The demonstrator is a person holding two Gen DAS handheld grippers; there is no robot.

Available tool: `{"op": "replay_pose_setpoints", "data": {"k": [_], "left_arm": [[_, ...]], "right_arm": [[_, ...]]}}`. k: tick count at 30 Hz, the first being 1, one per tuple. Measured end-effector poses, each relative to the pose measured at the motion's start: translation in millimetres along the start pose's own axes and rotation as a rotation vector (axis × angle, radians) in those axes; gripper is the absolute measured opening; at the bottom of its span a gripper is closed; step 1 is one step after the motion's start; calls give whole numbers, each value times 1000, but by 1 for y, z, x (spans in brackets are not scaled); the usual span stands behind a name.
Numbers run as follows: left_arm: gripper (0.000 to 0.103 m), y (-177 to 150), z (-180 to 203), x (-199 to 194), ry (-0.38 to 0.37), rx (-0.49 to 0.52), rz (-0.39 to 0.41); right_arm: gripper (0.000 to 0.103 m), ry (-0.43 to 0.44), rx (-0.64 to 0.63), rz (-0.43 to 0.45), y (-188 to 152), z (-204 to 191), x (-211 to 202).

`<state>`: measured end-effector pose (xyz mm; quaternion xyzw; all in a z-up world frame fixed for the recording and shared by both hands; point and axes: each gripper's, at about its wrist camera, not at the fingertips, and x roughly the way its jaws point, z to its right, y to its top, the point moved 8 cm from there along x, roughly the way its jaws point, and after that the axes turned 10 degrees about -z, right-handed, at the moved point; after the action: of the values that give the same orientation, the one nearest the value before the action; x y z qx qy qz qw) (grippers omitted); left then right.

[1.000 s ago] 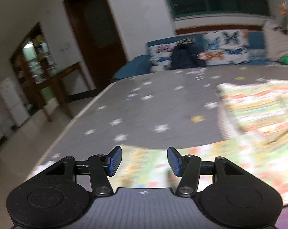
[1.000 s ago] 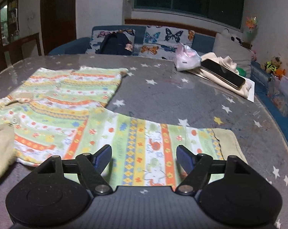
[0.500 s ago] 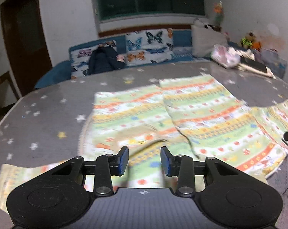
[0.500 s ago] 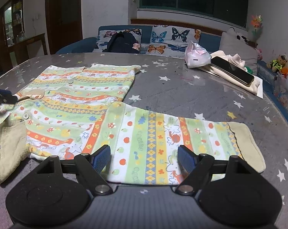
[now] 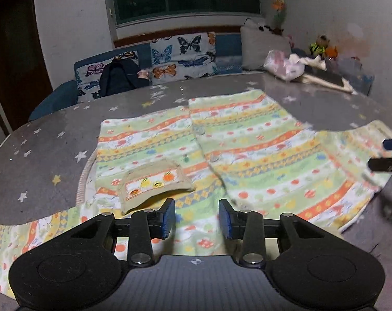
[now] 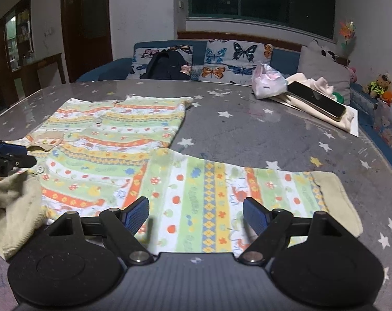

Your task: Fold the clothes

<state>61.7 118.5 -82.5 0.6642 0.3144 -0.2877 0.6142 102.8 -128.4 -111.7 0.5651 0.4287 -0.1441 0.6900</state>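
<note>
A child's striped shirt (image 5: 247,150) in green, orange and yellow lies flat on the grey star-patterned table (image 5: 40,160), with a beige-trimmed pocket (image 5: 154,181) facing up. My left gripper (image 5: 197,219) hovers just above the near edge beside the pocket, open, with nothing between its pads. In the right wrist view the shirt's body (image 6: 112,140) is at the left and one sleeve (image 6: 234,189) stretches right to a beige cuff (image 6: 336,197). My right gripper (image 6: 196,213) stands wide open over that sleeve's near edge. The left gripper's fingers (image 6: 11,155) show at the left edge.
At the table's far right a phone (image 6: 315,101) rests on a folded cream cloth, next to a pink plastic bag (image 6: 267,83). Behind the table is a blue sofa with butterfly cushions (image 6: 221,59) and a black backpack (image 6: 167,64). Beige ribbed fabric (image 6: 11,207) lies at the near left.
The left gripper has swung from the shirt's left sleeve round to its front by the pocket, and its jaws have narrowed. The right gripper has stayed put over the sleeve.
</note>
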Motion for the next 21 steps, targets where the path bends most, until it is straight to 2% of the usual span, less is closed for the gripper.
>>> {"op": "replay_pose_setpoints", "data": {"k": [3, 6, 12, 18, 21], "left_arm": [[40, -3, 6, 5, 16, 29, -14], [41, -6, 3, 7, 12, 14, -30], [48, -3, 1, -1, 13, 1, -23], [57, 2, 8, -9, 6, -10, -15], [67, 7, 15, -15, 4, -1, 3]], "right_arm": [[82, 8, -12, -17, -3, -5, 5], [82, 15, -25, -38, -8, -11, 10], [85, 11, -7, -33, -12, -10, 7], [87, 6, 6, -22, -15, -5, 3], [92, -9, 35, 0, -14, 4, -2]]}}
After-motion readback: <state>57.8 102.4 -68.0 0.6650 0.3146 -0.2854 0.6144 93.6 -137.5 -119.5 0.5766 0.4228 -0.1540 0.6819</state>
